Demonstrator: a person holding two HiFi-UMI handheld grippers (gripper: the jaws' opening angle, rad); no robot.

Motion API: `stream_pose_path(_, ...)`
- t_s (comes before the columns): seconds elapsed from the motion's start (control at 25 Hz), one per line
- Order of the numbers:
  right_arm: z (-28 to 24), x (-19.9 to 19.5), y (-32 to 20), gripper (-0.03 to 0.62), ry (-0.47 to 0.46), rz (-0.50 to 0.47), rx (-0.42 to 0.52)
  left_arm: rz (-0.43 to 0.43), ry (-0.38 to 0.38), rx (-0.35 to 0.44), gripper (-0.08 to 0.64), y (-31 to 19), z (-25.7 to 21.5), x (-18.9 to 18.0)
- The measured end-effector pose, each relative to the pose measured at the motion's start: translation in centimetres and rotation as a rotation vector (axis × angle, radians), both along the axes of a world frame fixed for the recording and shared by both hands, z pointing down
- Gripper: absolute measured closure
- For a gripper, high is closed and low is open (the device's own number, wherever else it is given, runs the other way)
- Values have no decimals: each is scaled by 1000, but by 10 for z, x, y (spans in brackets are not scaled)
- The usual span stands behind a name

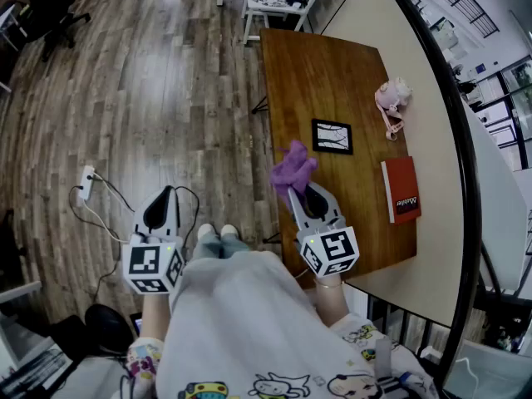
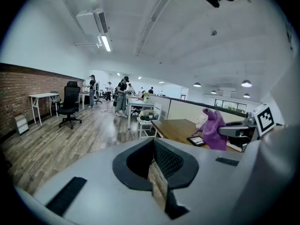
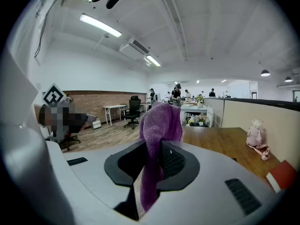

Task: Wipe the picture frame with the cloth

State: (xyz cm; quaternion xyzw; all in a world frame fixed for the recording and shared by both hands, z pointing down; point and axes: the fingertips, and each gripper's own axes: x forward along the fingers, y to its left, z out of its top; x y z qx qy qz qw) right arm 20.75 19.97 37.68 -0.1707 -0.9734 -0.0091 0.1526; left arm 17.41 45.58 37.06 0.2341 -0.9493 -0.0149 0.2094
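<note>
— Picture frame (image 1: pixel 332 136)?
— Flat, near the middle of the table (image 1: pixel 316 73).
— Right gripper (image 3: pixel 149 168)?
— Fingers clamped on the purple cloth (image 3: pixel 159 121), above the table's left edge.
— Left gripper (image 2: pixel 155 165)?
— Fingers pressed together, empty, over the floor (image 1: pixel 166 98).

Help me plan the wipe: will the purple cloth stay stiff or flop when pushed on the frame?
Probably floppy: the cloth sags above and below where the right gripper pinches it. Likely light, since that one pinch holds it all. It may bunch rather than slide flat over the frame.
</note>
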Motion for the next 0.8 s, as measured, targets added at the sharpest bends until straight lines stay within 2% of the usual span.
stream_pose_path(0.28,-6,1,-2,528,-34,-19,-1,1,-3,3,554,-7,2,4)
stream_pose_path(0.52,-6,2,6,526,-34,-25,-42,-4,0,7,550,-7,1,6)
stream_pose_path(0.56,-5,1,8,526,-31,-26,-47,-2,0,11,539,-7,0,4)
stream_pose_path(0.64,-3,-5,14,526,-26,-32,-55,10,3,22,457,-6,0,-2)
stream_pose_path(0.8,1,-30,28,526,-23,-44,-60,29,-5,34,403,-4,4,-29)
